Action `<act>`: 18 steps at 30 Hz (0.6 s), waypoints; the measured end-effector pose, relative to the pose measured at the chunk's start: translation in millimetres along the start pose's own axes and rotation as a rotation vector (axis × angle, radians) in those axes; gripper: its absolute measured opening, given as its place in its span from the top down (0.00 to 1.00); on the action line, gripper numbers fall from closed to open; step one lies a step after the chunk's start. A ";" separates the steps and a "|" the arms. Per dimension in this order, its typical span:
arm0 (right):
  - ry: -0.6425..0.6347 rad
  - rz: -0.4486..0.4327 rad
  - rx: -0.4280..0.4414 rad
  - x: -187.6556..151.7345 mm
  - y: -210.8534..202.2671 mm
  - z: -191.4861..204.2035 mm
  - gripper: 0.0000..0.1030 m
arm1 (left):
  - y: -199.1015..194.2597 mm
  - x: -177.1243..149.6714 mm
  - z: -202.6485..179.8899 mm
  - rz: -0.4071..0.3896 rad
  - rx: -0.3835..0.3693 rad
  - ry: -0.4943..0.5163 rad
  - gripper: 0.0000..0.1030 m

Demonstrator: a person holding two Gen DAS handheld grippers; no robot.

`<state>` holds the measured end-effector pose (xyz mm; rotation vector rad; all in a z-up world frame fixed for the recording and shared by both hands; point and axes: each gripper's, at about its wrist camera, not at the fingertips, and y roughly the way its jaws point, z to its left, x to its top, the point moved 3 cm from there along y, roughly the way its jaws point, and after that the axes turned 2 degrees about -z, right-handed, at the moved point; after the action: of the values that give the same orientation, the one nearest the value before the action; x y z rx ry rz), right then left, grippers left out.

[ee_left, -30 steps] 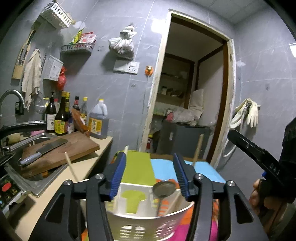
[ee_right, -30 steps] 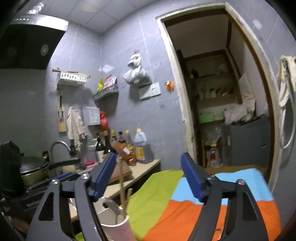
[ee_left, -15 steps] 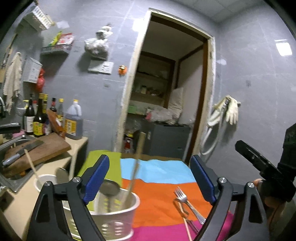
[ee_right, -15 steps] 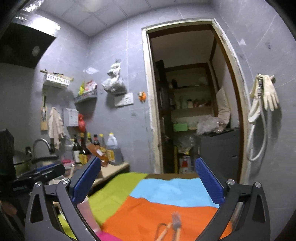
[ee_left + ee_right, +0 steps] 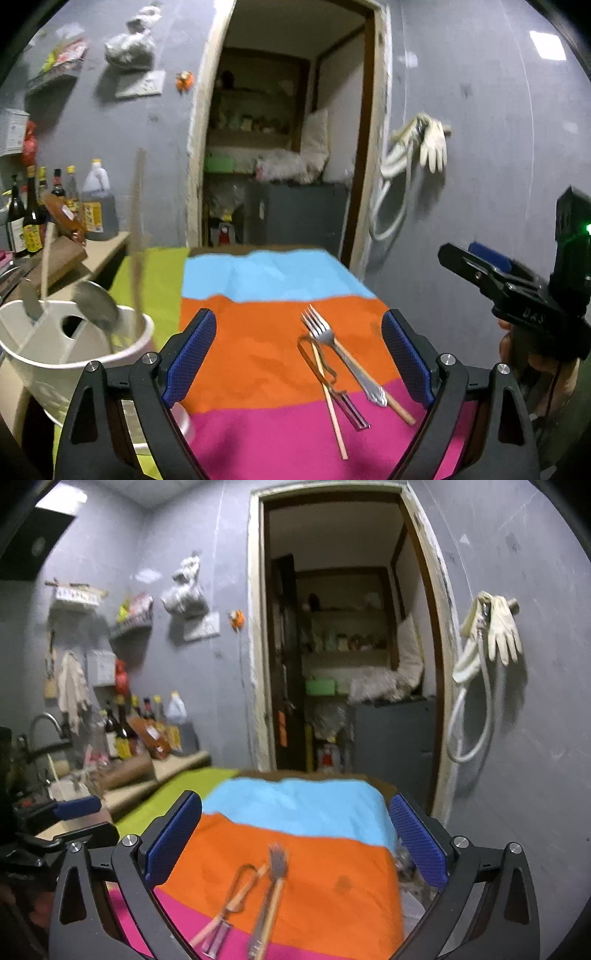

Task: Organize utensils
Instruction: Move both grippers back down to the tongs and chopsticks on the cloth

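A silver fork (image 5: 340,354) lies on the striped cloth (image 5: 258,350) beside a metal loop tool (image 5: 325,373) and a wooden chopstick (image 5: 330,398); they also show blurred in the right wrist view, fork (image 5: 271,893) and loop tool (image 5: 231,901). A white utensil holder (image 5: 70,350) at the left holds a spoon, a chopstick and other utensils. My left gripper (image 5: 299,354) is open and empty above the cloth. My right gripper (image 5: 293,853) is open and empty above the fork; it also shows at the right of the left wrist view (image 5: 517,295).
A counter (image 5: 177,764) with bottles (image 5: 40,206), a cutting board and a sink stands at the left. An open doorway (image 5: 351,664) lies behind the table. Gloves and a hose (image 5: 487,646) hang on the right wall.
Both grippers swung right, away from the utensil holder. The fork, loop tool and chopstick came into view in front of both. Both stayed open.
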<state>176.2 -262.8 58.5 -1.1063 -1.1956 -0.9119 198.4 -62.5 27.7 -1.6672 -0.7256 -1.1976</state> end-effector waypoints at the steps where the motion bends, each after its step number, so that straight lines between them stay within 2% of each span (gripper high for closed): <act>1: 0.000 0.016 -0.006 -3.7 2.5 -2.7 0.00 | 4.6 -2.4 -1.6 0.013 -0.002 0.004 0.15; 8: -0.004 0.161 -0.050 -28.5 25.3 -19.5 0.00 | 42.3 -19.6 -5.9 0.138 -0.029 0.009 0.15; 13: 0.015 0.254 -0.048 -42.5 40.3 -28.0 0.03 | 70.0 -29.8 -4.8 0.236 -0.064 -0.027 0.17; 18: 0.003 0.337 -0.055 -56.8 53.0 -32.5 0.24 | 100.0 -39.8 -2.5 0.344 -0.097 -0.065 0.31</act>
<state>225.6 -283.0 -6.7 -1.3033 -0.9489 -0.6887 268.7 -102.3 -43.4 -1.8306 -0.4020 -0.9501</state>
